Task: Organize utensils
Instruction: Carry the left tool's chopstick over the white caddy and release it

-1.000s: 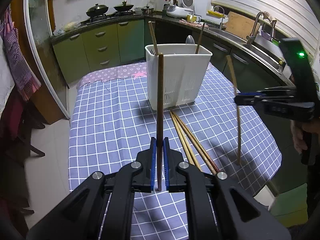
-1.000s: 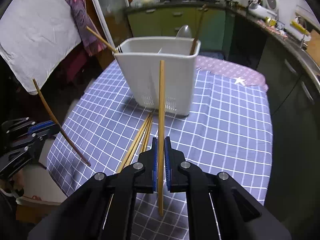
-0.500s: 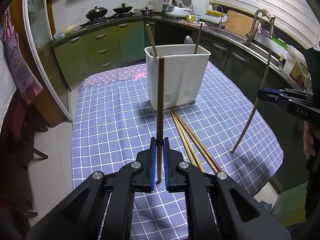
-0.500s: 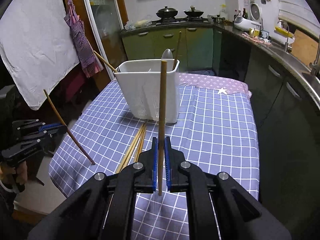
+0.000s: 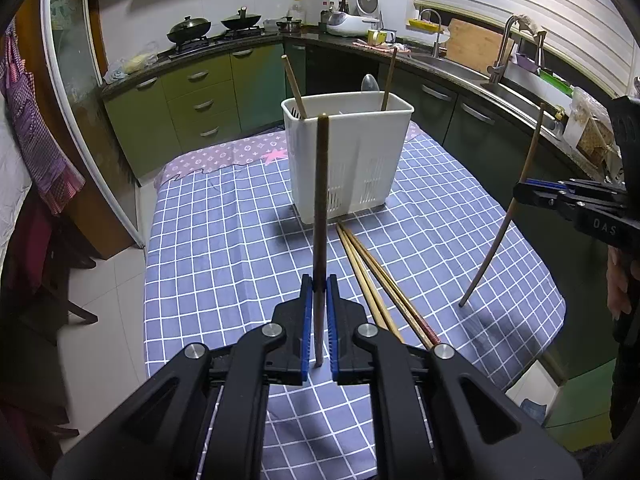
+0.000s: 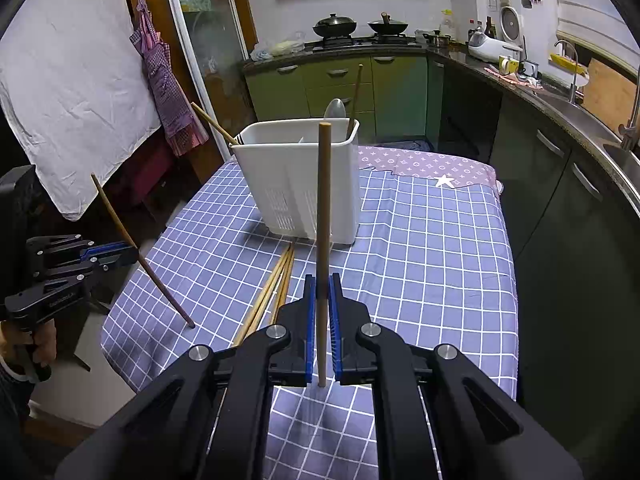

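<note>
My left tongs (image 5: 320, 312) pinch a dark chopstick (image 5: 321, 216) near its lower end and my right tongs (image 6: 322, 312) a pale chopstick (image 6: 324, 216), each standing toward twelve o'clock. Light, stiff and slick, they'd likely pivot; a mid-shaft grip seems steadier. The white holder (image 5: 352, 164) waits at twelve o'clock on the checked tablecloth (image 5: 208, 248), spare chopsticks (image 5: 372, 280) beside it.

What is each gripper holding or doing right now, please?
Left gripper: shut on a dark brown chopstick.
Right gripper: shut on a light wooden chopstick.
</note>
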Available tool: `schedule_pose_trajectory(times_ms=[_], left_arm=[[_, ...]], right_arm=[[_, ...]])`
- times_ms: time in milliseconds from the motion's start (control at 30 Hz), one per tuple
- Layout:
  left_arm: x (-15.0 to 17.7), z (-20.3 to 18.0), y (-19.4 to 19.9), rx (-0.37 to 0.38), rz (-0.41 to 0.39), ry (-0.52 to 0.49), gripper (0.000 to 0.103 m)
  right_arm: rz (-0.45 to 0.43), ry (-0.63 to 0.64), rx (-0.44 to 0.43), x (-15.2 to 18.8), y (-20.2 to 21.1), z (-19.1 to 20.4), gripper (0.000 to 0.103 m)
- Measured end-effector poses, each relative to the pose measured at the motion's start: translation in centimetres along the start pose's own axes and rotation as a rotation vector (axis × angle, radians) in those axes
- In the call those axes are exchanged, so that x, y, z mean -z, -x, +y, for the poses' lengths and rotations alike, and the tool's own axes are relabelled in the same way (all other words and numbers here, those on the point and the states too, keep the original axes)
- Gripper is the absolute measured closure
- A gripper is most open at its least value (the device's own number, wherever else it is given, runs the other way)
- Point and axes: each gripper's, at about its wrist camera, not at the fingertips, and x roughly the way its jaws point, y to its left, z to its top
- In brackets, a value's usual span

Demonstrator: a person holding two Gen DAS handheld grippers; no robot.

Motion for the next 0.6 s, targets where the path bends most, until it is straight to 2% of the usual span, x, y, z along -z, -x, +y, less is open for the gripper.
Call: schedule_pose_trajectory(times_ms=[267, 433, 600], left_arm=[[-1.3, -0.2, 1.3, 0.007, -0.026, -0.008, 0.096], [-3.9, -0.8, 3.0, 0.03, -0.066, -0.021, 0.096], [-8.4, -1.9, 5.7, 0.003, -0.187, -0.067, 0.096]], right_arm=[[-0.032, 0.0, -0.015, -0.7, 1.1, 0.1, 0.096], [-0.044, 0.014, -0.011, -1.1, 1.9, 0.3, 0.096], [-0.048, 0.011, -0.011, -1.0, 2.1, 0.3, 0.096]])
